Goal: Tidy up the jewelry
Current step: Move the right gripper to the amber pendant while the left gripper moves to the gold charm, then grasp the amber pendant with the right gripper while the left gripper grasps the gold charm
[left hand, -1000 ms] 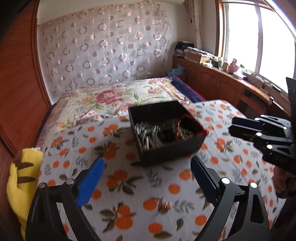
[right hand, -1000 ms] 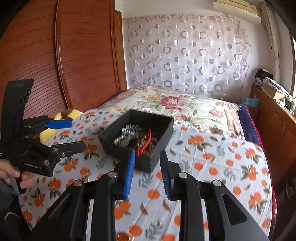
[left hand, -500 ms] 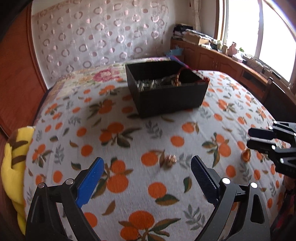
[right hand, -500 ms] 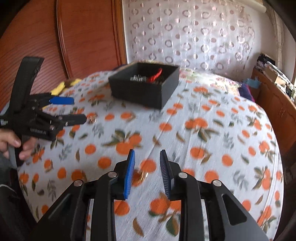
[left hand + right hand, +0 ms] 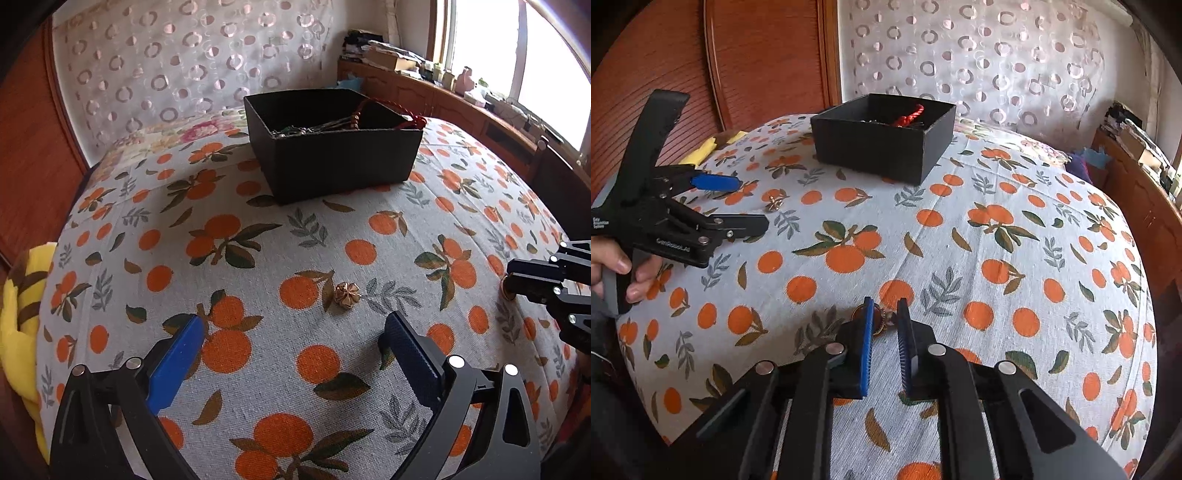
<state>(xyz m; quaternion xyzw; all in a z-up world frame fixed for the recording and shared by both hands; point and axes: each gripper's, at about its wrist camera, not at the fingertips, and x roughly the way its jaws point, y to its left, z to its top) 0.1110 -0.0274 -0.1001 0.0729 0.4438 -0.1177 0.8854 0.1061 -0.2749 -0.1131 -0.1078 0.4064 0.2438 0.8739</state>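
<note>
A small gold ring-like piece (image 5: 880, 322) is lying on the orange-print bedspread (image 5: 960, 258), sitting between the narrowing jaws of the right gripper (image 5: 885, 317), which are closing around it but not yet visibly pressing on it; a gold flower-shaped trinket (image 5: 346, 294) is resting just ahead of the left gripper (image 5: 291, 336), whose jaws are standing wide and released, holding nothing; farther back on the bed, a black box (image 5: 334, 147) is holding tangled chains and a red bead string (image 5: 408, 114); a yellow plush (image 5: 18, 314) is lying at the bed's edge.
</note>
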